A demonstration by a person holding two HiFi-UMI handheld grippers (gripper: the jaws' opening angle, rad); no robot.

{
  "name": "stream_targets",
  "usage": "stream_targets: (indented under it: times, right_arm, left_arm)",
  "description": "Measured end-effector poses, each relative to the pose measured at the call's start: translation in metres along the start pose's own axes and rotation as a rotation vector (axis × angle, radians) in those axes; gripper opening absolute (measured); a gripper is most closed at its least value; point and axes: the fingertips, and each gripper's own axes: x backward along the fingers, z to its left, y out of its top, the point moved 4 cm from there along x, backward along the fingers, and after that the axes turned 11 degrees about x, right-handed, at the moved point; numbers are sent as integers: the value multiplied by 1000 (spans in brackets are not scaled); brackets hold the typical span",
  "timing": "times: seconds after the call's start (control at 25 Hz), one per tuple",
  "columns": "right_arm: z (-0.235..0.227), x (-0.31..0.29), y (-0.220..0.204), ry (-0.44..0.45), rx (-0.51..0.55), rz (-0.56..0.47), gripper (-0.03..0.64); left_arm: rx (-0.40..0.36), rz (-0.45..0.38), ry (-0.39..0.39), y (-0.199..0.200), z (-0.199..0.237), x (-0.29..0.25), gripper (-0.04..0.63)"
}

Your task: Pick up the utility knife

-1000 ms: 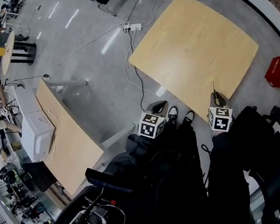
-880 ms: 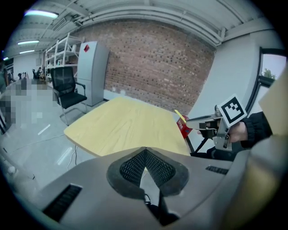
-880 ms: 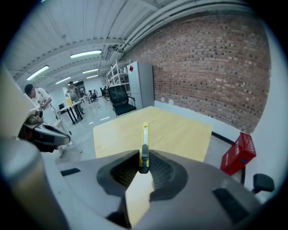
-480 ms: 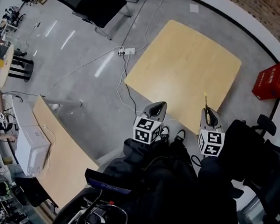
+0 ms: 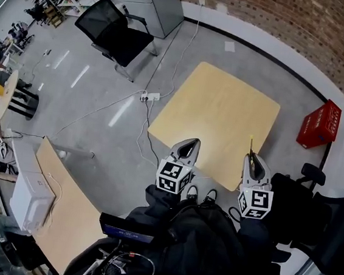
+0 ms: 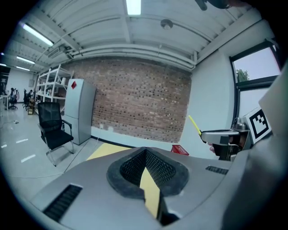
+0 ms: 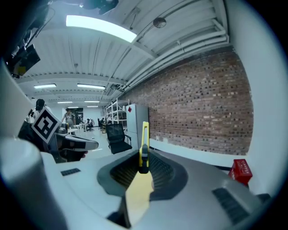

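Observation:
A slim yellow utility knife (image 7: 143, 144) stands up between the jaws of my right gripper (image 7: 143, 164), which is shut on it. In the head view the knife (image 5: 250, 146) sticks forward out of the right gripper (image 5: 252, 163), above the near right edge of the light wooden table (image 5: 218, 108). My left gripper (image 5: 187, 146) hovers at the table's near edge, its jaws together with nothing held. The left gripper view shows its jaws (image 6: 146, 155) closed to a thin slit, with the knife (image 6: 194, 124) off to the right.
A red crate (image 5: 319, 123) sits on the floor right of the table. A black office chair (image 5: 113, 31) and a grey cabinet (image 5: 151, 0) stand far left, with a power strip (image 5: 151, 96) and cables. A second table (image 5: 60, 210) with a white box (image 5: 28, 201) is at lower left.
The head view has tilted up toward the brick wall, and the table looks smaller and farther. Both grippers stay side by side at its near edge, the right one still holding the knife.

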Motion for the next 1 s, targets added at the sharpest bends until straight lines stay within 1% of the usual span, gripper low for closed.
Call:
stream_targets:
  times: [0.16, 0.36, 0.6, 0.8, 1.0]
  right_arm:
    - [-5, 9, 27, -11, 12, -62, 69]
    - [-11, 14, 55, -32, 37, -129, 69]
    - [-23, 17, 77, -66, 70, -179, 69]
    - [-28, 21, 95, -88, 71, -220, 69]
    - [-32, 21, 106, -103, 74, -250, 69]
  left_arm:
    - [-17, -57, -21, 28, -9, -2, -3]
    - [-59, -126, -48, 59, -20, -5, -3]
    - [-87, -179, -76, 82, -34, -10, -3]
    - [-138, -231, -99, 103, -43, -9, -3]
    - [-158, -281, -113, 120, -51, -7, -3]
